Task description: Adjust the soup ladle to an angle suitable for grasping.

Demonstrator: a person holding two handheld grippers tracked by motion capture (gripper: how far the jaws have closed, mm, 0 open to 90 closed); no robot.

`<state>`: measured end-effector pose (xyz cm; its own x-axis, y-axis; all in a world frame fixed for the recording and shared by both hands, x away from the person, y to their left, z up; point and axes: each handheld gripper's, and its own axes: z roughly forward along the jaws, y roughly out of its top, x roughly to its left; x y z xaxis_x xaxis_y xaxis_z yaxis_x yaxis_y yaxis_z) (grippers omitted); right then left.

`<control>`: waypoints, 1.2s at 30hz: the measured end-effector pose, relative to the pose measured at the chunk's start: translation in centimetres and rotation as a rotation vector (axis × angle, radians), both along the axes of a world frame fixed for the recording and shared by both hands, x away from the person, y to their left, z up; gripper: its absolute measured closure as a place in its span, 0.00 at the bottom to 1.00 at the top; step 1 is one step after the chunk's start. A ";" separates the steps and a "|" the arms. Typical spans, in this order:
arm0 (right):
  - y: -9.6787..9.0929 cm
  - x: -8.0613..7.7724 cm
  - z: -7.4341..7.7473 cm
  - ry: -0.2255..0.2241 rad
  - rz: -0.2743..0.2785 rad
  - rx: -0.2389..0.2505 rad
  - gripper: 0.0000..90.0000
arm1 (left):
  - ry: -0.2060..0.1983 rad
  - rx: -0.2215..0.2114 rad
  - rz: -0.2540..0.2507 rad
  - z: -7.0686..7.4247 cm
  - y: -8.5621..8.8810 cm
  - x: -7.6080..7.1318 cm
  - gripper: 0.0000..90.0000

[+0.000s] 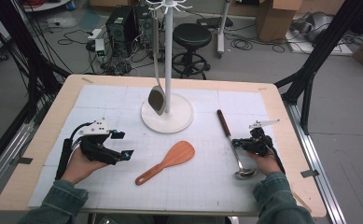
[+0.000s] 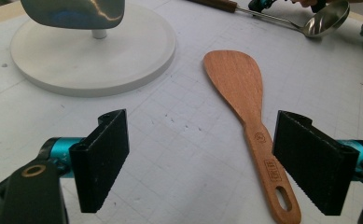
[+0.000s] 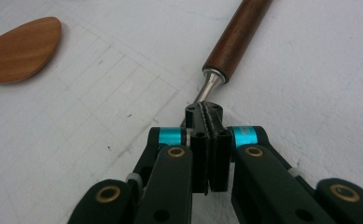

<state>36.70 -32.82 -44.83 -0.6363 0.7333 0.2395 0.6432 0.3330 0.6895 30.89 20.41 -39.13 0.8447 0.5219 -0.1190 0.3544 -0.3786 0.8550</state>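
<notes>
Tabletop [image 1: 58, 109]: light wood, covered by a white gridded mat [image 1: 100, 100] that left the wooden border bare. On the mat: round white stand base [image 1: 179, 119] at centre rear; wooden spatula [image 1: 167, 161] in front of it, lying diagonally, blade toward the base; steel ladle [image 1: 233, 142] with a dark wooden handle at the right, bowl toward the near edge.

Ladle [image 1: 237, 154]: polished metal shaft and glossy mirror-like bowl; dark, smooth, varnished wooden handle.
Wooden spatula [image 1: 167, 161]: reddish wood, matt, visible grain.
Hanging spatula [image 1: 157, 100]: brushed metal blade, dull sheen.
Stand [image 1: 167, 116]: white, smooth, matt base.
Desk [image 1: 53, 116]: pale wood edge, covered by a scuffed white gridded mat [image 1: 207, 182].
Hand-held gripper [image 3: 209, 112]: matt black plastic, ribbed pads, glossy teal fittings.
</notes>
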 end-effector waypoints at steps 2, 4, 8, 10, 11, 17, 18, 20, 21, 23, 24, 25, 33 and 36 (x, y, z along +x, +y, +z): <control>0.1 0.0 0.0 0.005 0.005 -0.001 1.00 | 0.001 -0.005 0.002 0.0 0.0 0.0 0.22; 0.2 0.0 0.0 0.004 0.007 -0.001 1.00 | 0.001 -0.005 0.003 0.0 0.0 0.0 0.22; 0.3 0.0 0.0 0.005 0.019 0.001 1.00 | 0.000 -0.005 0.000 0.0 0.0 0.0 0.22; 0.5 0.0 0.0 0.007 0.026 0.000 1.00 | 0.001 -0.003 0.002 0.0 0.0 0.0 0.22; 0.5 0.0 0.0 0.004 0.035 -0.002 1.00 | 0.001 -0.004 0.002 0.0 0.1 0.0 0.22; 0.9 -0.1 0.0 0.015 0.052 0.003 1.00 | 0.000 -0.003 0.004 0.1 0.1 -0.1 0.22; 0.9 -0.1 0.0 0.012 0.057 -0.001 1.00 | 0.000 -0.003 0.004 0.0 0.1 -0.1 0.22; 1.0 -0.2 0.0 0.015 0.067 -0.002 1.00 | -0.001 -0.003 0.004 0.1 0.1 -0.1 0.21; 1.1 -0.2 0.0 0.015 0.071 0.000 1.00 | 0.000 -0.004 0.005 0.1 0.1 -0.1 0.22; 1.2 -0.2 0.1 0.018 0.078 -0.003 1.00 | -0.001 -0.005 0.004 0.1 0.1 -0.1 0.21; 1.3 -0.3 0.0 0.016 0.086 -0.001 1.00 | -0.002 -0.005 0.005 0.1 0.1 -0.1 0.22; 1.4 -0.3 0.0 0.019 0.089 -0.001 1.00 | -0.002 -0.007 0.005 0.1 0.1 -0.1 0.22; 1.7 -0.5 0.1 0.026 0.111 -0.006 1.00 | -0.005 -0.006 0.004 0.1 0.2 -0.1 0.21; 1.9 -0.6 0.1 0.027 0.124 -0.008 1.00 | -0.005 -0.005 0.004 0.1 0.2 -0.1 0.22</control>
<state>36.09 -30.95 -44.69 -0.7155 0.6515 0.2522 0.6149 0.4161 0.6699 30.76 20.57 -38.99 0.8430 0.5249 -0.1176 0.3518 -0.3725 0.8588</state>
